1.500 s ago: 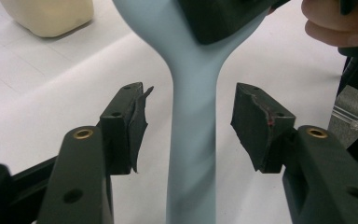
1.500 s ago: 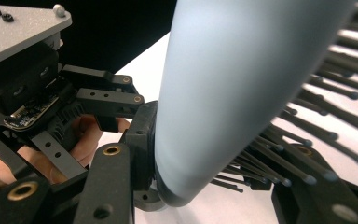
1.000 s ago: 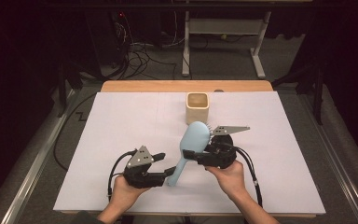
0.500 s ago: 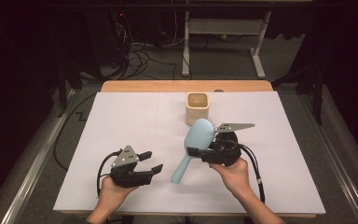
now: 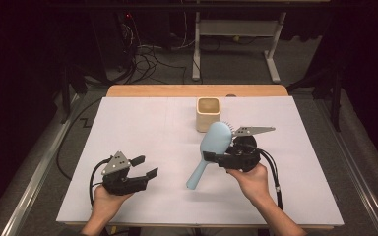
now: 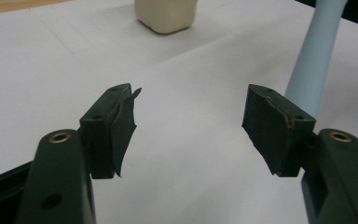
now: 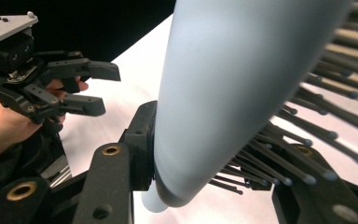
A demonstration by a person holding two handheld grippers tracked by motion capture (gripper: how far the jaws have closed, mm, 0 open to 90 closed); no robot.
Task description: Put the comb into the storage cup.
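One hairbrush (image 5: pixel 212 147) is all we are handling, and it sits in the right claw (image 5: pixel 211 158), which is clenched on the brush where the oval head narrows into the handle. The brush is held just above the counter (image 5: pixel 142 128), right of centre, its handle (image 5: pixel 197 175) slanting down toward the near left and its head pointing toward the cup (image 5: pixel 208 114) at the far side.

We judge the main risk to be a slip: in the right claw view the pale blue back (image 7: pixel 242 88) is smooth, rounded plastic against one pad, while the other side meets only thin dark bristles (image 7: pixel 279 163) with small ball tips, which bend and give little purchase. A quick swing could let the brush roll or pivot between the jaws. If it goes to the cup, the wide head may catch the rim and tip the cup, which looks light.

The left claw (image 5: pixel 146 167) hangs released and empty at the near left, apart from the handle; its jaws have just been opening wider. One of its rubber pads (image 6: pixel 123 122) looks torn and peeling, which could weaken any grip it takes.

The cup is cream, squarish with rounded corners and matte. The counter is covered in plain white sheet, with a wooden edge (image 5: pixel 197 91) at the far side.
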